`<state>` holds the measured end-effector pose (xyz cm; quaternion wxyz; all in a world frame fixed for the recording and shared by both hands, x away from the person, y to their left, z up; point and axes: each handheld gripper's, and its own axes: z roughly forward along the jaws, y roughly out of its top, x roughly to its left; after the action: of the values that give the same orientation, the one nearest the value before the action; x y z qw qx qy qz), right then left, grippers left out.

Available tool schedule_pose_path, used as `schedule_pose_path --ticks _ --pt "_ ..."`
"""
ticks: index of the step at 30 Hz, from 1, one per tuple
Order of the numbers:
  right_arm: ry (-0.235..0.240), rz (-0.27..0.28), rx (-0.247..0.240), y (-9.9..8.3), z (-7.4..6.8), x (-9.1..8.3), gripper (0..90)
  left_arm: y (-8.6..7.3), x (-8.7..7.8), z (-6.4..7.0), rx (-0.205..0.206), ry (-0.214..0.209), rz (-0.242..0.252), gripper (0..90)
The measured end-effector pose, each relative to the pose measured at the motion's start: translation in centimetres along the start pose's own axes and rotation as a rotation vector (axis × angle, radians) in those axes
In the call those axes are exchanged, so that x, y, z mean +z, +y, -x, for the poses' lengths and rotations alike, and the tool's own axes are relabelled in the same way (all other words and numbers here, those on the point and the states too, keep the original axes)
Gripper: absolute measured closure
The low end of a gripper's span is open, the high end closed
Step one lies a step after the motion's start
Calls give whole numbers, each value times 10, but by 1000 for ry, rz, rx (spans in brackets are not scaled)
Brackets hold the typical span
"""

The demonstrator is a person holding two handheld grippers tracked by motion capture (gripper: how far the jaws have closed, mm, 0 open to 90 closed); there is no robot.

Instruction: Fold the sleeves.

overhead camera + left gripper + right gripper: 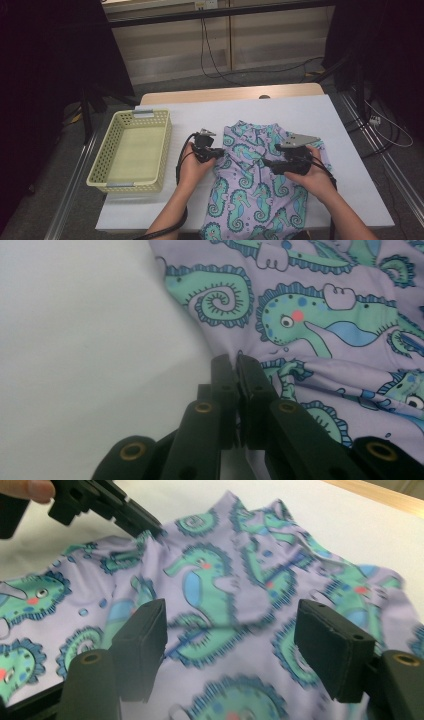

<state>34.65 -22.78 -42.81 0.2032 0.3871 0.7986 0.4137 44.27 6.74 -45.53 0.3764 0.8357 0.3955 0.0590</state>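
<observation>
A lilac garment [255, 175] printed with green seahorses lies flat on the white-covered table [300, 115], its lower end hanging over the near edge. My left gripper [219, 154] is at the garment's left edge. In the left gripper view its jaws [235, 362] are shut on a pinch of that edge of the garment [310, 315]. My right gripper [270, 162] hovers over the garment's middle. In the right gripper view it stands wide open [230, 630] above the fabric [225, 565], nothing between its pads, and the left gripper [147, 527] shows at upper left.
A pale yellow perforated basket [107, 160], with nothing in it, stands at the table's left side. Bare white cover [85, 340] lies left of the garment. Cables run on the floor behind the table, and a wooden edge [230, 94] shows at the far side.
</observation>
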Motion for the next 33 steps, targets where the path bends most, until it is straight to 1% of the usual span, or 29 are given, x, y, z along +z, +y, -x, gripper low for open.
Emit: schedule_pose_path --ticks 1,2,3,4,6,7,9,10,11,12,14,15,16,17,18,20,21,22,24,25,26,27,28,29,31,32,33 --pt "-8 -1 3 -2 2 -3 294 0 0 -3 -8 7 7 878" --pt "-12 -1 4 -3 4 -6 293 1 1 -6 -3 11 4 879" --pt "-23 1 7 -5 6 -8 292 1 1 -9 -14 12 6 880" --pt "-37 -2 7 -6 8 -11 291 1 1 -11 -15 10 4 881" --pt "-61 -3 17 -9 12 -16 288 3 0 -15 -6 33 9 882" --pt "-74 -5 20 -10 15 -18 285 4 0 -17 -9 36 13 882" --pt "-94 -1 43 -12 21 -21 274 4 0 -22 -11 51 17 882" --pt "-98 -1 51 -13 23 -23 274 4 -2 -25 -18 48 15 883" --pt "-110 -1 57 -15 25 -25 273 4 -3 -28 -21 47 15 883" --pt "-121 2 58 -16 27 -28 273 3 -3 -30 -22 57 23 883" --pt "-131 3 63 -19 28 -33 272 2 -3 -33 -36 39 21 883" --pt "-144 0 58 -22 29 -36 272 1 -3 -32 -42 32 31 881" --pt "-157 -7 57 -24 30 -38 272 1 -3 -32 -33 28 28 879" --pt "-171 -15 58 -27 32 -41 273 0 -3 -30 -37 25 35 874" --pt "-191 -29 67 -29 35 -42 273 1 -4 -30 -29 19 40 865" --pt "-234 -61 80 -34 41 -45 273 1 -6 -29 -32 14 43 846" --pt "-255 -65 89 -36 44 -45 273 1 -8 -28 -33 14 54 819" --pt "-264 -66 98 -38 48 -45 273 1 -9 -28 -32 6 55 784" --pt "-280 -71 123 -42 55 -45 273 2 -13 -28 -31 20 71 705" --pt "-286 -72 135 -43 58 -45 273 2 -15 -28 -32 20 65 659" --pt "-289 -70 145 -44 61 -45 273 2 -16 -28 -29 20 73 630" --pt "-302 -67 154 -45 64 -45 274 2 -17 -28 -23 17 75 600" --pt "-317 -70 158 -46 67 -45 280 2 -18 -28 -28 16 75 560" --pt "-330 -76 166 -46 70 -46 300 2 -19 -28 -20 15 73 527" --pt "-363 -88 180 -49 75 -48 338 2 -21 -28 -16 23 82 484" --pt "-370 -92 181 -51 78 -48 348 2 -21 -28 -16 22 83 461" --pt "-374 -94 189 -53 80 -49 354 2 -22 -29 -5 26 81 435"
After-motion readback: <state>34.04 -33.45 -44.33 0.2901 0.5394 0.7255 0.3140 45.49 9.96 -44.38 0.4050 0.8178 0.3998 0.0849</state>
